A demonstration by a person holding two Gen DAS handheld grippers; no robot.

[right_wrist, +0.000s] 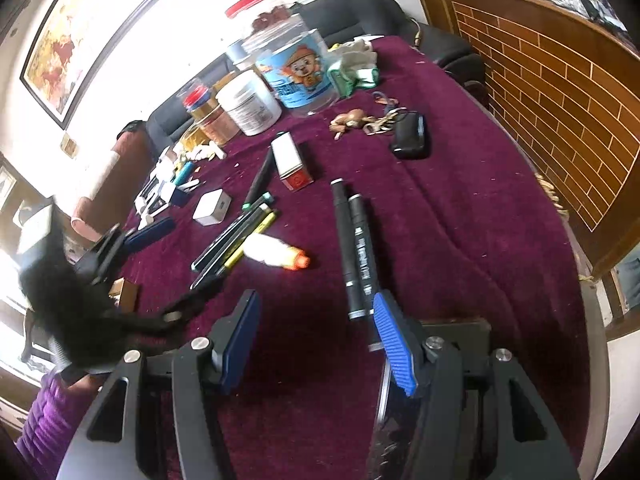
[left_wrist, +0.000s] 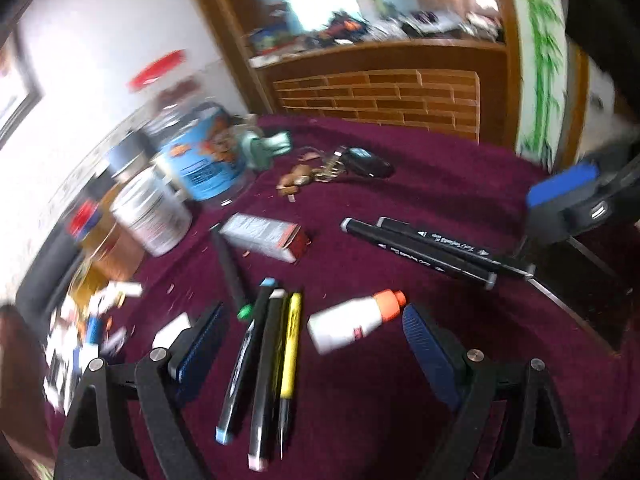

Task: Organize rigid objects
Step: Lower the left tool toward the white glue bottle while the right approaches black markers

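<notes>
Step in hand, as judged: pens and markers are being gathered into groups on the maroon tablecloth (right_wrist: 460, 208); nothing is gripped. The left gripper (left_wrist: 316, 344) is seen spread wide with nothing between the pads, hovering low over a cluster of pens (left_wrist: 268, 364) in the lower centre of the left wrist view, where a yellow pen (left_wrist: 291, 354) lies against its dark neighbours. The right gripper (right_wrist: 316, 340) is likewise wide and holding nothing, bottom centre of its own view, with two black markers (right_wrist: 358, 248) lying side by side just above its right finger. A white glue bottle (left_wrist: 352, 322) with an orange cap lies between the two groups, blurred in the right view. A green-tipped black pen (left_wrist: 230, 268) lies apart from the cluster, angled toward a red-and-white box (left_wrist: 266, 237). The next move likely calls for a descent onto one stray item, bottle or angled pen, with the jaws aligned across its short axis, then a narrow closure. Upper left of both views is crowded: a cartoon-printed jar (right_wrist: 300, 74), a white tub (right_wrist: 250, 102), a red-lidded jar (right_wrist: 256, 12). Keys and a black fob (right_wrist: 410, 136) sit upper centre. A white cube (right_wrist: 212, 208) and small clutter lie at left. The neighbouring pens sit tight together, so a single pick may drag the others.
</notes>
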